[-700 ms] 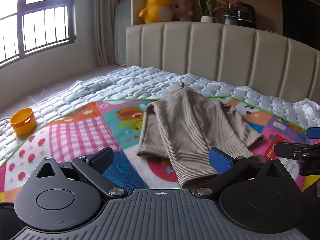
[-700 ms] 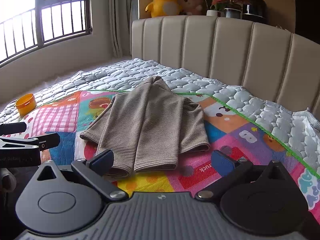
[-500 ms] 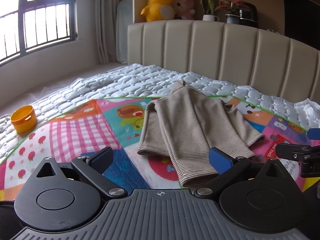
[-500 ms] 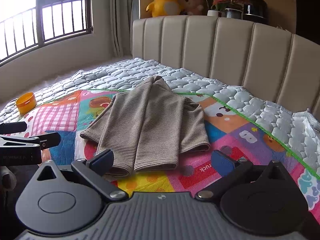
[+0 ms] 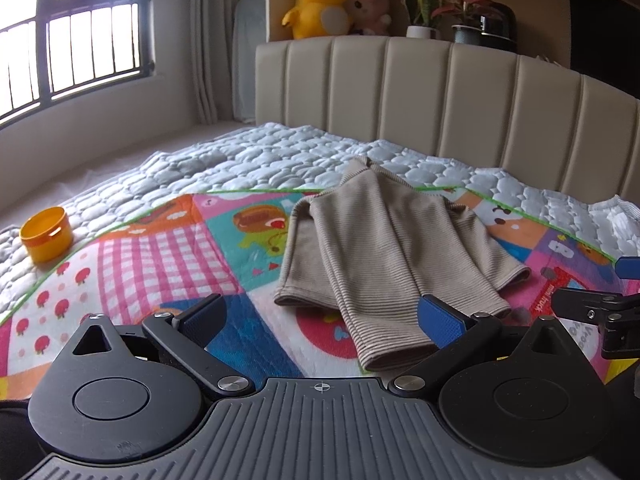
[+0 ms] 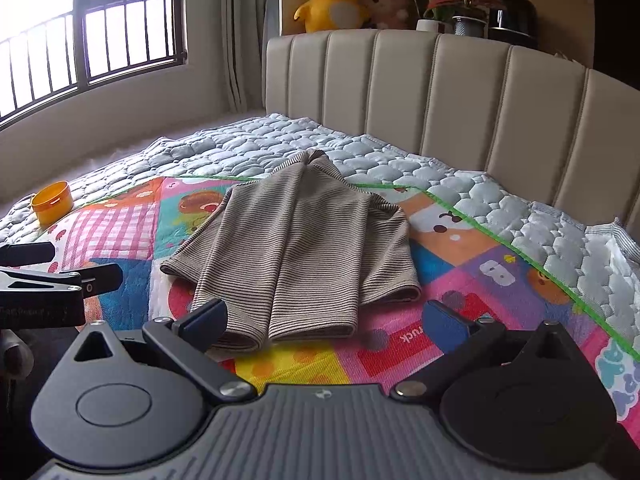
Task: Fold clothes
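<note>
Bedroom, padded headboard [image 5: 440, 92] at the back, quilted bed [image 5: 248, 160] with a bright cartoon playmat [image 5: 160, 264] spread over it.

Change vs half a second ago: basically none. Both views sit a touch closer and lower on the mat, garment lies the same, no new crease or lift. Read: sleeves are already folded in over the body, so I'd call this the pause before the next fold, likely bottom-to-collar.

Left to right:
- Orange tub [image 5: 46, 234]: far left of the left claw, well apart, on the quilt edge.
- Left claw [image 5: 320, 318]: jaws spread wide, nothing between the pads, nothing touched. It hovers just short of the near hem.
- Striped sweater [image 5: 384, 256]: ahead of both claws, flat on the mat, collar pointing at the headboard, sleeve cuffs nearest. From the left claw it sits ahead and right; its right pad overlaps the near cuff in view, contact not evident.
- Right claw [image 6: 326, 320]: also fully spread, empty, no contact. Cuffs lie ahead between its pads, toward the left one.

Each claw's tip shows at the edge of the other's view, so they're side by side.
</note>
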`<state>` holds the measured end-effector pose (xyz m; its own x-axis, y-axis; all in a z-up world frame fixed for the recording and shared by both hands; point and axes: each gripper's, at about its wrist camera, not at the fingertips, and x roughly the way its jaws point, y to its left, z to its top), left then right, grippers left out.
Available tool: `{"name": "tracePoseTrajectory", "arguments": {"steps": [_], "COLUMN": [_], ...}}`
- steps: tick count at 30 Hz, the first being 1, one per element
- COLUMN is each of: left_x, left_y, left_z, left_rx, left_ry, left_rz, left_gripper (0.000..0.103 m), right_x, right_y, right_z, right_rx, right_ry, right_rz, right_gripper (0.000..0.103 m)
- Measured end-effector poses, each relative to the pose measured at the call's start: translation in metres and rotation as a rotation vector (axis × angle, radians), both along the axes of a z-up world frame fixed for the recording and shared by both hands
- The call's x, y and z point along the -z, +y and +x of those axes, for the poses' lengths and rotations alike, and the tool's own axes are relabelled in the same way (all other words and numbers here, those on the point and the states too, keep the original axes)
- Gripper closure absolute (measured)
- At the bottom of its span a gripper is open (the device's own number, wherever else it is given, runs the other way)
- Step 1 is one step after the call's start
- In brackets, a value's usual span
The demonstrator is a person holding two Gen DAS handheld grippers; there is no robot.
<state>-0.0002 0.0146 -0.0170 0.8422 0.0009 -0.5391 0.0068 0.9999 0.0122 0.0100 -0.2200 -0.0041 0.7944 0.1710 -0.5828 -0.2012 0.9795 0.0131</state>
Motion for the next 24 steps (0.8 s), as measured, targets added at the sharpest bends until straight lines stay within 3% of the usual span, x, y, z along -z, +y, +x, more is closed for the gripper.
{"name": "tracePoseTrajectory", "arguments": {"steps": [24], "left_x": [-0.0075], "left_y": [-0.0034], "left_z": [0.0002], "left_rx": [0.006], "left_ry": [0.020], "left_rz": [-0.013], "left_gripper": [0.000], "right_x": [-0.0010], "right_y": [0.0016], "right_z": [-0.0014], "right_rx": [-0.005], "right_ry": [0.002], "right_rz": [-0.012], "right_gripper": [0.000]}}
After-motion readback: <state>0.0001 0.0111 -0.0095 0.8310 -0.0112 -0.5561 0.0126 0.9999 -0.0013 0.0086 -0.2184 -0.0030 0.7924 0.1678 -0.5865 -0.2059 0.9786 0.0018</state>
